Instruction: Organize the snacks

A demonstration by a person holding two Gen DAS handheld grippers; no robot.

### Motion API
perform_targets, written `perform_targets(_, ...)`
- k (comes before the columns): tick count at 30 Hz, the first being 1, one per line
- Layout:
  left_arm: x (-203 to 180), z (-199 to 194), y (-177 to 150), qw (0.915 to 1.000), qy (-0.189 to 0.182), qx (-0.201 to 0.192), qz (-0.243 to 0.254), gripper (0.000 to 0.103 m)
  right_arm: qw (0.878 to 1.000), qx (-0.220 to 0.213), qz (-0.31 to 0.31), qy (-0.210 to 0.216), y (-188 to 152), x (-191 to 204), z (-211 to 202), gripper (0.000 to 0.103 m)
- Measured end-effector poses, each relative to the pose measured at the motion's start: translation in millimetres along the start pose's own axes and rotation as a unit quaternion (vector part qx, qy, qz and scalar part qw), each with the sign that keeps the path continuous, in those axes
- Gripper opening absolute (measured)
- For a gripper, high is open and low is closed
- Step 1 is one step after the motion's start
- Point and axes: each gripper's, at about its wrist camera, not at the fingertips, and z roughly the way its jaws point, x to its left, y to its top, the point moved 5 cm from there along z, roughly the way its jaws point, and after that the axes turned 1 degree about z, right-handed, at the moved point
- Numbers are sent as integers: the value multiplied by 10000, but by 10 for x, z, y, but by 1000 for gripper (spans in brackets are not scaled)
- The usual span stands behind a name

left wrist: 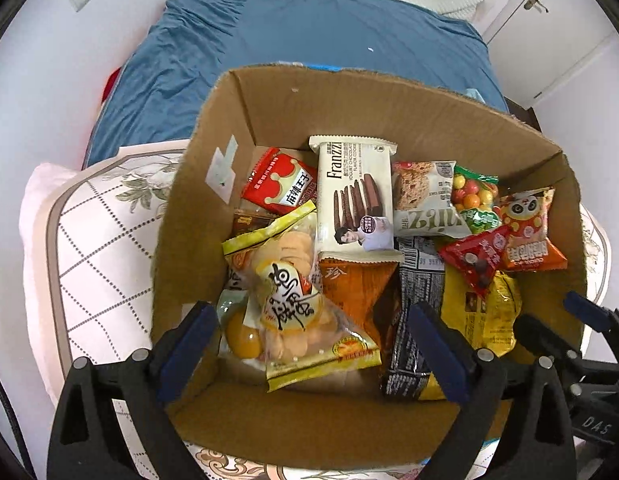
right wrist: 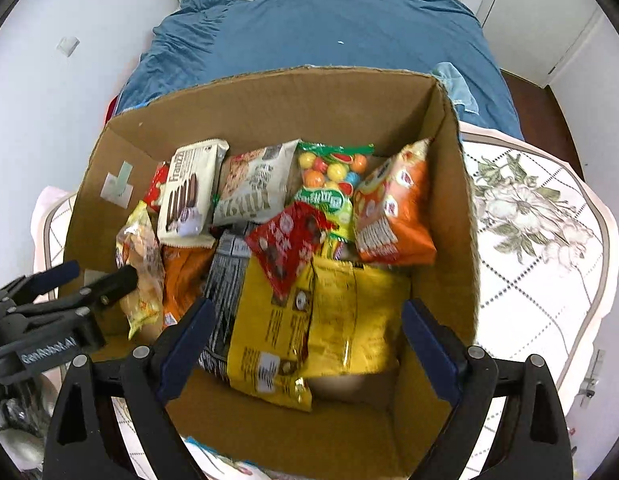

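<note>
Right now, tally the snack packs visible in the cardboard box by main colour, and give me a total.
White: 2, Franzzi cookie pack, oat cookie pack
Red: 2, crown pack, triangular pack
Orange: 2, panda bag, flat orange pack
Yellow: 2, yellow bag, clear biscuit bag
Green: 1, gumball bag
Black: 1, black pack
Total: 10 visible; others may lie underneath.

A brown cardboard box (left wrist: 389, 112) holds a cream Franzzi packet (left wrist: 355, 196) printed with dark chocolate sticks, a red packet (left wrist: 279, 186), an orange panda bag (left wrist: 529, 228) and a yellow bag (right wrist: 309, 320). Behind lies a blue bedsheet (left wrist: 289, 36); beneath, a white floral cloth (right wrist: 529, 216) with dotted lattice.
</note>
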Motion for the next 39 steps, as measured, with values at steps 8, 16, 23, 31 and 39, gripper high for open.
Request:
perform_targets(8, -3, -292, -115, 9994, 125, -310, 109, 99, 10000, -73, 52, -8, -179, -30, -159, 97)
perform_targets(16, -49, -651, -340, 9976, 112, -667, 110, 99, 9993, -355, 78, 43, -394, -36, -494, 97)
perform_targets(23, -122, -1149, -744, 9913, 121, -1300, 153, 99, 9957, -920, 63, 70, -788, -52, -966, 97)
perform_targets(31, -262, -1646, -1351, 9823, 152, -1850, 259, 99, 9874, -1584, 2, 73, -1406, -34, -1520, 97)
perform_targets(39, -260, -2096, -1838, 9740, 219, -2240, 256, 99, 9776, -2097, 2, 168, -1945, -50, -2093, 97)
